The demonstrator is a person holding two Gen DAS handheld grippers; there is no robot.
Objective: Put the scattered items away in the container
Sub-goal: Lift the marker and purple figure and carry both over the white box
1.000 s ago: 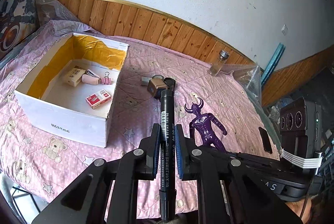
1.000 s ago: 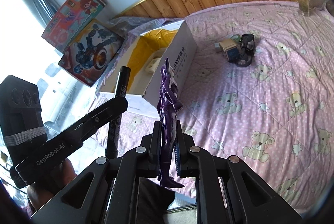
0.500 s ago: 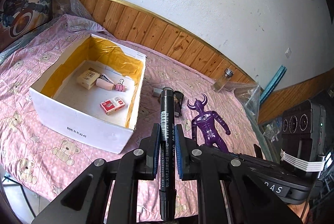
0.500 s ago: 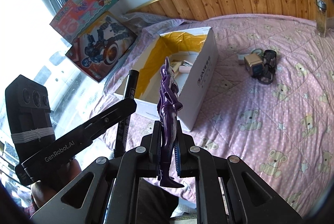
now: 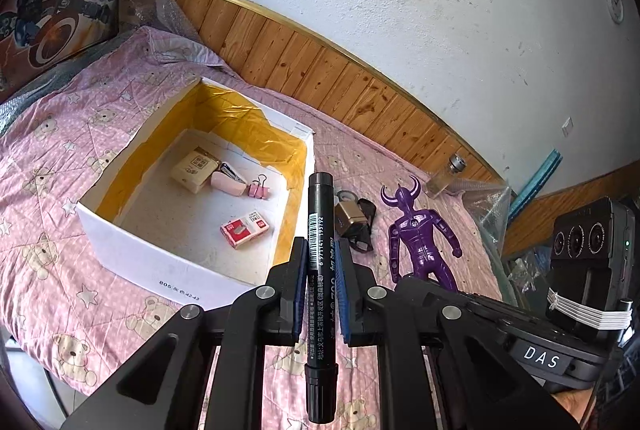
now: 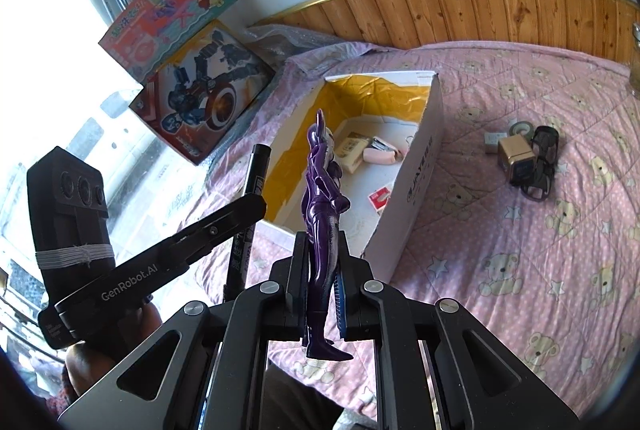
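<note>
My left gripper (image 5: 320, 250) is shut on a black marker (image 5: 320, 226) that stands upright between its blue pads. Just beyond its tip is the near right corner of a white box with yellow lining (image 5: 160, 270). My right gripper (image 6: 322, 262) is shut on the legs of a purple horned figure (image 6: 322, 189), held upright in front of the box (image 6: 416, 181). In the left wrist view the figure (image 5: 420, 242) shows to the right of the marker. The left gripper (image 6: 252, 207) and marker (image 6: 258, 165) appear at left in the right wrist view.
Inside the box lie a beige packet (image 5: 194, 167), a pink stapler (image 5: 228, 183), a pink binder clip (image 5: 258, 189) and a red staple box (image 5: 244, 230). A brass padlock (image 6: 516, 157) and dark items lie on the pink quilt. A glass bottle (image 5: 446, 175) and toy boxes (image 6: 208, 89) stand by the wall.
Both grippers have moved left toward the box, each keeping its item. The box now looks larger and nearer the middle of both views.
</note>
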